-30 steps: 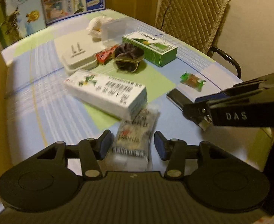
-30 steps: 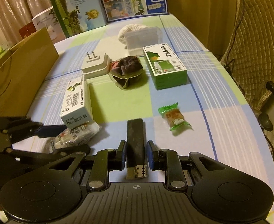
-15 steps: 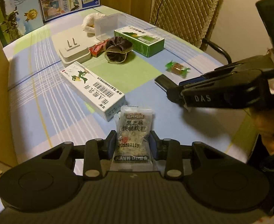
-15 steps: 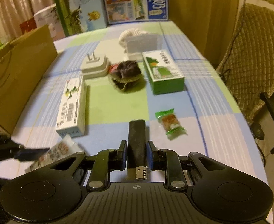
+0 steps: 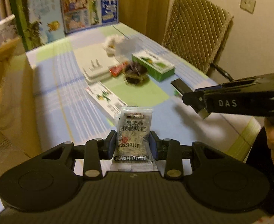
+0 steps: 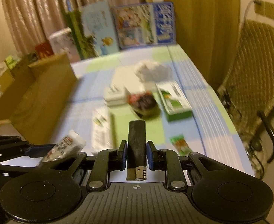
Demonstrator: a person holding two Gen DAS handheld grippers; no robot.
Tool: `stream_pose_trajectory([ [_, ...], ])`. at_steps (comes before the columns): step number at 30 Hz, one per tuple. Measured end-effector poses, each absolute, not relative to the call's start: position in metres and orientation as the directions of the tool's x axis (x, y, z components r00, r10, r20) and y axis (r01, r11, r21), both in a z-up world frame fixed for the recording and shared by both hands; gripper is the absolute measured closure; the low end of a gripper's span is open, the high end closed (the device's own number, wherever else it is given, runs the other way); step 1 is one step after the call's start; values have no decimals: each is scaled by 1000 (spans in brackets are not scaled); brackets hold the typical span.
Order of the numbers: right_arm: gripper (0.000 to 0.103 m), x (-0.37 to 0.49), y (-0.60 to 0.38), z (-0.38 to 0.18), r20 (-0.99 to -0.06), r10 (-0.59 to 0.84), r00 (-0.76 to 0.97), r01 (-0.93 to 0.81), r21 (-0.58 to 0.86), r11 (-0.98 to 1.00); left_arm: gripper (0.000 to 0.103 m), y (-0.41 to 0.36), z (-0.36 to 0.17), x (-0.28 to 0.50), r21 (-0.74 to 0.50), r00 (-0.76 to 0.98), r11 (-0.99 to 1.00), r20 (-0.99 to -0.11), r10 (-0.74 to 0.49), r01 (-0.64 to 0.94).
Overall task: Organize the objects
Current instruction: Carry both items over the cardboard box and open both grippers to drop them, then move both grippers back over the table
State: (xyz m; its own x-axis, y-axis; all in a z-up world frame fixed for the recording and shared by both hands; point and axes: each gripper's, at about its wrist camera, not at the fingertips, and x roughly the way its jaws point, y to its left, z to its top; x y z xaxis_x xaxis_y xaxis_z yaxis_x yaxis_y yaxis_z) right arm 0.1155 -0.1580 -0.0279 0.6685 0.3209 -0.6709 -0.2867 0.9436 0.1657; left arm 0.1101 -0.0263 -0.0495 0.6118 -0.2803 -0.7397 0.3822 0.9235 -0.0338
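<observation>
— Holding both things clear of the tabletop (image 5: 77, 112) looks fine for now, but which one worries you?

— The snack packet (image 5: 133, 130). The left tool (image 5: 133, 145) pinches it low down by its two side edges, so most of the packet stands free above the fingers. Thin, slippery film like that could slide out or fold over if the hand swings fast.

— And the lighter (image 6: 136, 145)?

— The right tool (image 6: 136, 155) is pressed onto its black body, metal end toward the camera. It is hard and smooth, so I judge it may twist between the pads if it bumps anything.

— What could it bump?

— The two tools are near each other; the right one reaches across just beside the packet in the left view. A careless crossing could knock the packet loose.

— Where would they go?

— I can't tell. A cardboard box (image 6: 36, 100) stands at the left edge of the tabletop, a likely spot. Its wall is tall, so a low approach might catch the rim.

— Anything underneath?

— A long white carton (image 6: 101, 128) and a green candy (image 6: 180, 143) lie below; a dropped thing could land among them.
</observation>
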Motion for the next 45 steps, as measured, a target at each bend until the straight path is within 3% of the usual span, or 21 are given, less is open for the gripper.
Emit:
stream_pose_trajectory([
  [7, 84, 130, -86, 26, -577, 496, 649, -438, 250, 864, 72, 20, 10, 109, 4, 701, 960, -684, -202, 281],
  [14, 84, 159, 5, 35, -571, 599, 562, -541, 294, 788, 72, 105, 54, 116, 84, 767, 985, -639, -62, 151],
  [21, 84, 186, 69, 12, -623, 616, 483, -579, 300, 758, 72, 187, 41, 137, 99, 739, 994, -673, 36, 42],
  [32, 83, 204, 97, -17, -635, 625, 454, -580, 322, 748, 71, 221, 9, 160, 60, 723, 998, -691, 26, 21],
  [34, 65, 210, 94, -18, -621, 639, 455, -569, 349, 744, 70, 221, 6, 164, 66, 725, 998, -689, 27, 26],
  [35, 50, 210, 90, -15, -609, 644, 463, -562, 360, 745, 66, 220, 5, 166, 79, 732, 997, -681, 36, 25],
  [37, 47, 209, 79, -6, -586, 645, 490, -555, 361, 749, 61, 222, 4, 168, 96, 743, 995, -666, 56, 12],
  [41, 44, 197, 45, 14, -548, 636, 543, -530, 364, 766, 61, 226, 12, 163, 86, 756, 996, -650, 71, -20],
  [45, 28, 164, -6, 28, -518, 581, 628, -491, 317, 812, 55, 219, 29, 146, 67, 780, 997, -622, 74, -41],
])
